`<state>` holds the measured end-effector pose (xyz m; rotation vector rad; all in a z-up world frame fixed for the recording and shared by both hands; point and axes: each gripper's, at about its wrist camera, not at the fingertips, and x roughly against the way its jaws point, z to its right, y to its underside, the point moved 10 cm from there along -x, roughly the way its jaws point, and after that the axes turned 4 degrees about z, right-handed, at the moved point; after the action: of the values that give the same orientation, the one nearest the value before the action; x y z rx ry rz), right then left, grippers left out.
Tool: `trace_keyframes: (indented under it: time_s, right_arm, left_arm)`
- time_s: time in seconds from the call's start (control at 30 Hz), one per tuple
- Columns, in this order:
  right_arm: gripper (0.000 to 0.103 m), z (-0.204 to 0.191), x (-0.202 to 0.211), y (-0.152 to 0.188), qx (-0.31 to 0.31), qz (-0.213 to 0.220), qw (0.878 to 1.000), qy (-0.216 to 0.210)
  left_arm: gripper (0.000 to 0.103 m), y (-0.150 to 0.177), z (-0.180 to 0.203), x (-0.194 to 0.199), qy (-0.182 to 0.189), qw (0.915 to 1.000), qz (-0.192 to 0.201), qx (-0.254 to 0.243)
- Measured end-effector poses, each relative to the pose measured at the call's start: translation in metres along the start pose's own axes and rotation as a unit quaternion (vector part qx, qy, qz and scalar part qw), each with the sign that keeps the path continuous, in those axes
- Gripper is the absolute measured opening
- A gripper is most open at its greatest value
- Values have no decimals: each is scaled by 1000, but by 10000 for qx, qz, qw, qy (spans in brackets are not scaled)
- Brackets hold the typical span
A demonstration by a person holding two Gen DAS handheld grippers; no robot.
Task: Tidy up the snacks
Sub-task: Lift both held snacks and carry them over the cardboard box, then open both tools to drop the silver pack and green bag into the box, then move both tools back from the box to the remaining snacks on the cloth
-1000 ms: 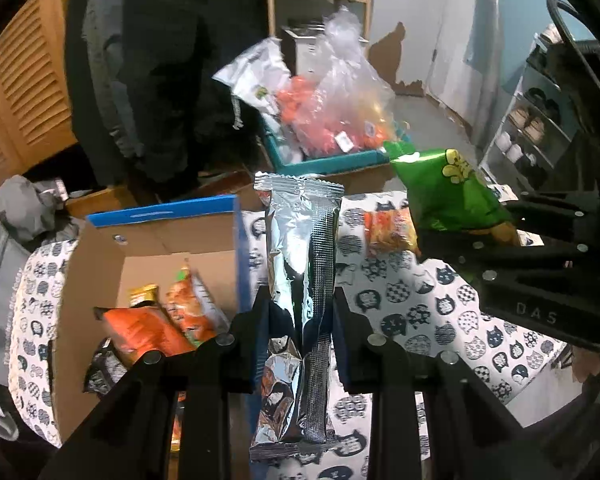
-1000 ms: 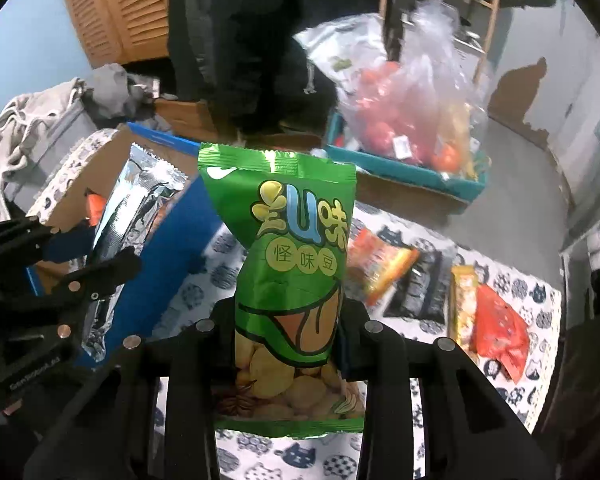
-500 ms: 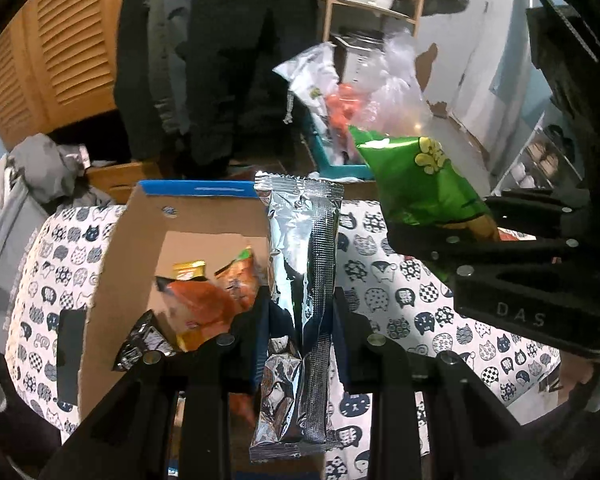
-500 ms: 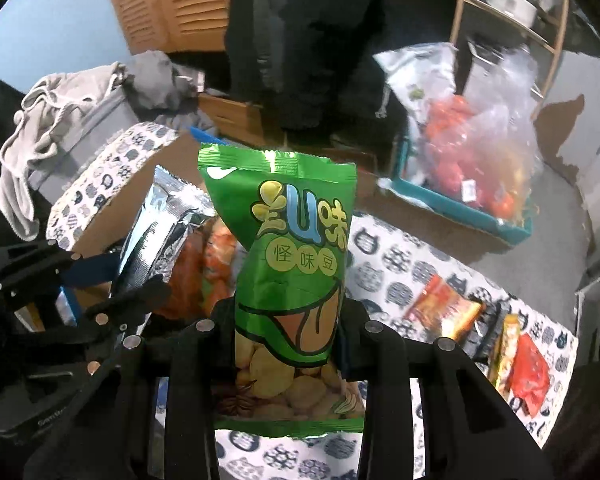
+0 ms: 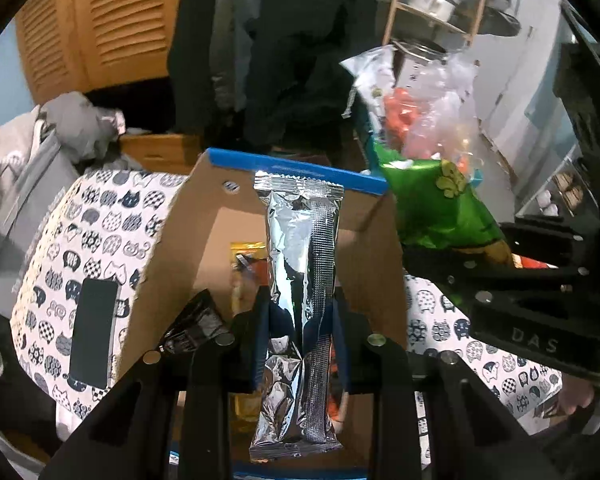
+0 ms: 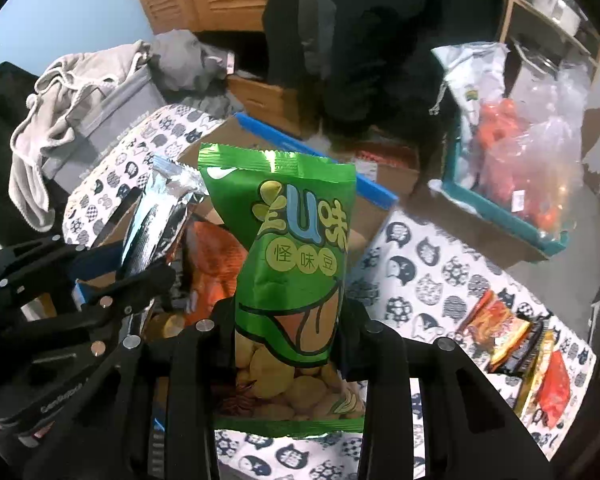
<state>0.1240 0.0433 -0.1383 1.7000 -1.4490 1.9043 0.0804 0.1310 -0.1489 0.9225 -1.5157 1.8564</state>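
Observation:
My left gripper (image 5: 300,312) is shut on a long silver foil packet (image 5: 300,264), held upright over the open cardboard box (image 5: 188,216) with the blue rim. Inside the box lie an orange packet (image 6: 212,260), a yellow one (image 5: 246,248) and a black one (image 5: 192,328). My right gripper (image 6: 288,312) is shut on a green bean-snack bag (image 6: 292,248), upright, at the box's right side. The silver packet (image 6: 156,216) and left gripper (image 6: 100,300) show at the left of the right wrist view; the green bag (image 5: 436,204) shows at the right of the left wrist view.
Several loose snack packets (image 6: 516,344) lie on the cat-print tablecloth (image 6: 420,264) at the right. A teal tray (image 6: 500,216) with clear plastic bags (image 6: 532,144) stands behind. Grey clothes (image 6: 84,92) pile at the left; dark hanging clothes (image 5: 284,40) and louvred wooden doors (image 5: 96,20) are behind.
Both grippers carried their packets leftward across the table, from beside the box to over it. The loose packets now lie farther right. Neither grip has changed.

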Motion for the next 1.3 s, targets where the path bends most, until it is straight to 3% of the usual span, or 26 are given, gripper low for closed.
trace_keyframes:
  time_s: [0.27,0.33,0.4,0.5,0.57,0.83,1.3]
  right_arm:
    - [35,-10,-15,3,-125,-225,9994,-245]
    - [37,-14,-18,4,-159,-336,9985,-405]
    - [39,-16,-19,5,-201,-357,9980,-475]
    - [49,-16,-17,3,-198,-282,9983,-473]
    - [55,-15,-14,1,-221,-204,9985,-453]
    - [61,2,0,-4,-340,-1,9990,-304]
    - [63,49,16,31,-277,-25,9993,241]
  left_arm:
    - [28,8,-23,-11,-118,9992,-242,286]
    - [34,9,-26,-12,-193,9989,-308,308]
    - [51,9,-27,-12,-286,9988,-295,267]
    - [63,7,-27,-9,-420,9987,-208,204]
    - [65,5,-27,-6,-464,9986,-176,185]
    - [68,1,-19,-3,-434,9989,-98,148]
    - [75,2,38,-14,-118,9993,-254,-230]
